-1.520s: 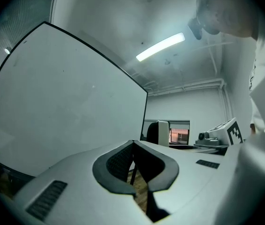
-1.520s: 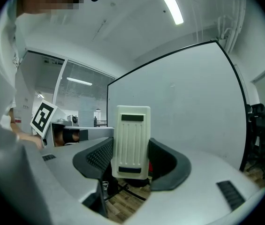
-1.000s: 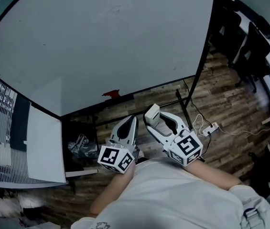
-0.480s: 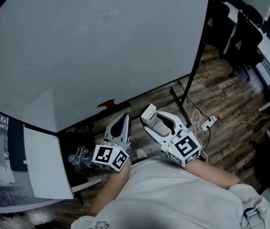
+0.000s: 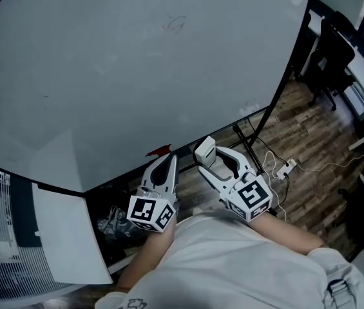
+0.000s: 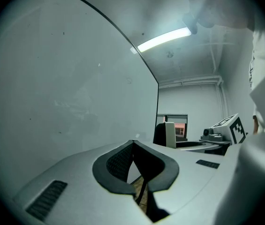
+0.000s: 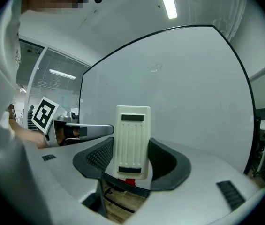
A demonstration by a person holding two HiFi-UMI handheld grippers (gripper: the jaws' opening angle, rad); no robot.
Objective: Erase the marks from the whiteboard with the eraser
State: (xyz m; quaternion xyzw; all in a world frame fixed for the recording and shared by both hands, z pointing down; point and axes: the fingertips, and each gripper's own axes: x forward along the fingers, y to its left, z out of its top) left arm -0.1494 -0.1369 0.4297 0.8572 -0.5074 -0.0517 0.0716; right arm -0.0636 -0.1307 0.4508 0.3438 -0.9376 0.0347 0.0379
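Observation:
The whiteboard (image 5: pixel 124 76) fills the upper head view, with a faint scribble (image 5: pixel 175 23) near its top; that scribble (image 7: pixel 156 68) also shows in the right gripper view. My right gripper (image 5: pixel 209 158) is shut on the white eraser (image 5: pixel 204 150), which stands upright between the jaws below the board's lower edge. In its own view the eraser (image 7: pixel 132 142) sits gripped in my right gripper (image 7: pixel 132 148), facing the board (image 7: pixel 179 93). My left gripper (image 5: pixel 168 161) is shut and holds nothing; its tips (image 6: pixel 133 143) meet beside the board (image 6: pixel 52 78).
A small red thing (image 5: pixel 159 150) lies at the board's bottom edge. The black stand leg (image 5: pixel 278 102) runs down the right side, with cables and a power strip (image 5: pixel 285 170) on the wood floor. Office chairs (image 5: pixel 326 56) stand at right, a white panel (image 5: pixel 72 237) at lower left.
The board's lower edge and the red thing have come nearer to both grippers. The eraser stays held in the right gripper and the left stays shut.

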